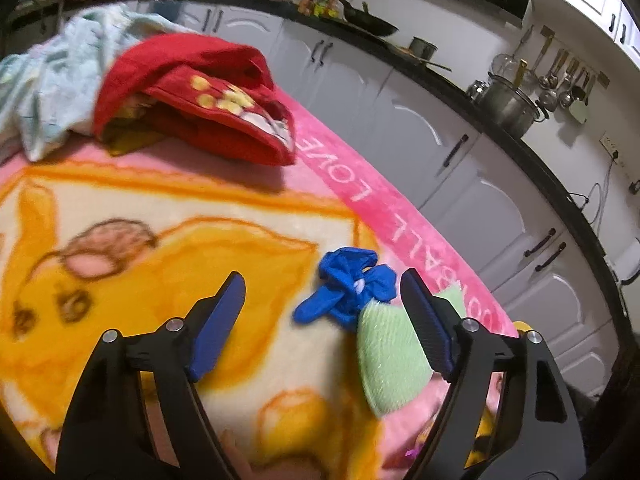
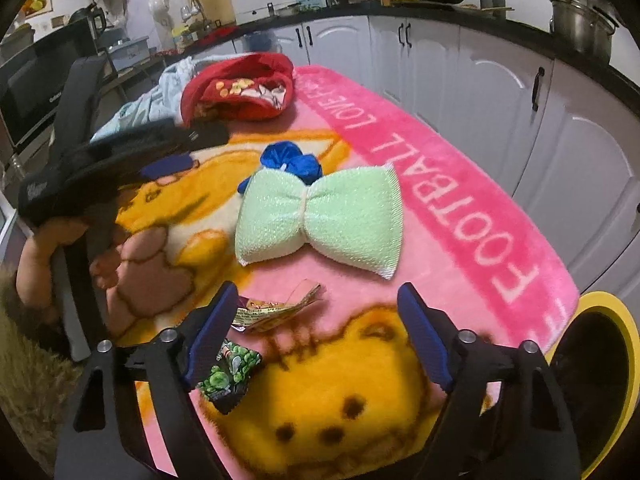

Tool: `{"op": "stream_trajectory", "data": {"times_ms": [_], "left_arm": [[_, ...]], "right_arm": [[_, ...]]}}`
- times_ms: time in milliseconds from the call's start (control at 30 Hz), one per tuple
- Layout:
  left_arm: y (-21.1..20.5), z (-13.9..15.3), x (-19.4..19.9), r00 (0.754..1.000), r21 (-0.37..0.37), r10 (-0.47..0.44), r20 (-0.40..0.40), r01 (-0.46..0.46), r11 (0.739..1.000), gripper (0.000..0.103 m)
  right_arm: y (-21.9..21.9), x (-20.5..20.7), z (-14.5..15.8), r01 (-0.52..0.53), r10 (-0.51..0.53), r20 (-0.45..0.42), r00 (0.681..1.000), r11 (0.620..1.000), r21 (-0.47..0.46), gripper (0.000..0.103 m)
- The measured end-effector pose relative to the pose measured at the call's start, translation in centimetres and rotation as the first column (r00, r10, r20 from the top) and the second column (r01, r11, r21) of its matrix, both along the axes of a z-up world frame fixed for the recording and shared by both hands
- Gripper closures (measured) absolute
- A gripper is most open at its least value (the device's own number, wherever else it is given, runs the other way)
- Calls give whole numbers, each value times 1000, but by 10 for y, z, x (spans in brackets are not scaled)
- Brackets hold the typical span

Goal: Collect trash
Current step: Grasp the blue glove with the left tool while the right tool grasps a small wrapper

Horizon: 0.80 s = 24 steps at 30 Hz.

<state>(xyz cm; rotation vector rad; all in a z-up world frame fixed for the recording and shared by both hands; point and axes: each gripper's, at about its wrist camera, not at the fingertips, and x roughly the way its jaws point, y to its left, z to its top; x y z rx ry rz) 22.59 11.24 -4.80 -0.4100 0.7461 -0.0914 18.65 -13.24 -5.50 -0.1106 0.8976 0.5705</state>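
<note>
yellow wrapper (image 2: 276, 310) lying flat, long axis left-right

The blanket (image 2: 460, 184) border reads "FOOTBALL LOVE".

Right gripper (image 2: 320, 320) open above wrappers (image 2: 276, 310); green sponge (image 2: 320, 218) beyond.

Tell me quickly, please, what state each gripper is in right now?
Left gripper: open, holding nothing, above the blanket beside the blue wrapper.
Right gripper: open, holding nothing, near the yellow wrapper.
</note>
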Motion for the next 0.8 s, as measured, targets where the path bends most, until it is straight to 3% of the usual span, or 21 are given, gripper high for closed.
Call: {"op": "stream_trajectory", "data": {"times_ms": [233, 300, 433, 500, 567, 800], "left_arm": [[-7, -24, 39, 996, -69, -56, -75, 51, 996, 45], [-7, -28, 45, 994, -91, -64, -90, 55, 994, 48], [-9, -33, 53, 991, -114, -87, -100, 76, 991, 70], [-12, -36, 54, 989, -109, -106, -104, 94, 990, 81], [-15, -38, 55, 988, -98, -111, -108, 101, 990, 91], [-6, -34, 45, 994, -93, -78, -79, 71, 993, 99]], "right_arm": [[8, 11, -18, 5, -4, -77, 997, 1000, 9, 44], [11, 13, -21, 3, -1, -99, 995, 1000, 19, 55], [16, 13, -28, -12, 14, -117, 993, 1000, 20, 75], [17, 13, -30, -19, 20, -115, 993, 1000, 11, 90], [14, 14, -30, -13, 15, -108, 994, 1000, 16, 92], [9, 14, -20, -3, 5, -60, 998, 999, 32, 94]]}}
